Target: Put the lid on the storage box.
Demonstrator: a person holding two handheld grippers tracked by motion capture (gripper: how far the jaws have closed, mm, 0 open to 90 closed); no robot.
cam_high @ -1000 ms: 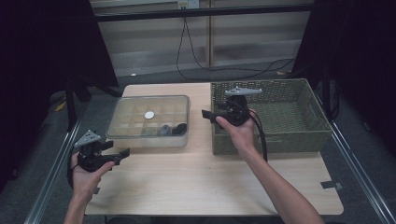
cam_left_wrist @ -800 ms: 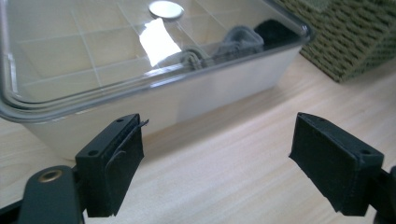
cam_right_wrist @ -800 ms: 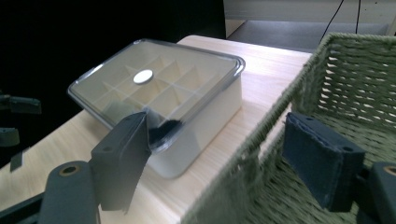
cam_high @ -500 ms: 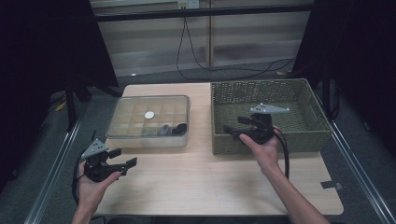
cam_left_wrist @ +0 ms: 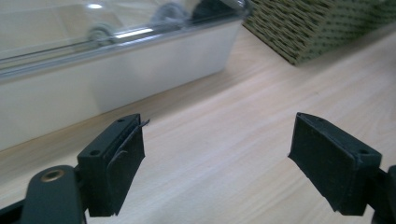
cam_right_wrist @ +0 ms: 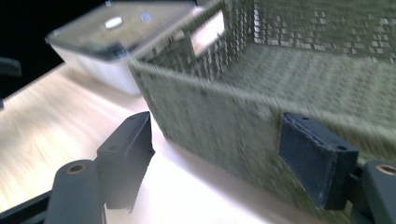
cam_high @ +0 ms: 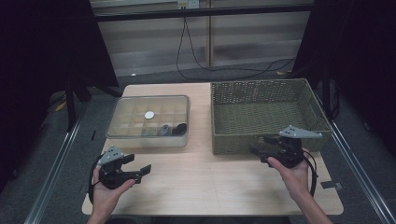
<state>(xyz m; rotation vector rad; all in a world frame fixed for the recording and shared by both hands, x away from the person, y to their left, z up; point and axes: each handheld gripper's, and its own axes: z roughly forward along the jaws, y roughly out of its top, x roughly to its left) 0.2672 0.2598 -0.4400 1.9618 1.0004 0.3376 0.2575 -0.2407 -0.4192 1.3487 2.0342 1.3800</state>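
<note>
Both tools are empty right now, so nothing is in hand. Your left tool (cam_high: 140, 170) sits at about seven o'clock on the worktop (cam_high: 201, 182), its jaws spread wide with bare wood between them; they have just been opening a touch further. Your right tool (cam_high: 259, 148) is at about four o'clock, jaws also standing apart, close against the near wall of the green woven basket (cam_high: 266, 109), and nothing is pinched between them.

The clear lidded box (cam_high: 149, 120) lies at about eleven o'clock, just beside the basket at its left. Inside, along the near wall, you can see a few small dark and grey pieces (cam_high: 168, 129) and a white round disc (cam_high: 149, 115) nearer the middle. From the left gripper view the box wall (cam_left_wrist: 116, 81) is straight ahead of your jaws.

My read: the lid looks shut, so getting into that box is the job. Bring the left tool in level, square to the near edge, and steady the box before you lift anything. Keep the right tool off the basket weave so a pad doesn't snag, and move slowly, since the right gripper view is smeared with blur.
</note>
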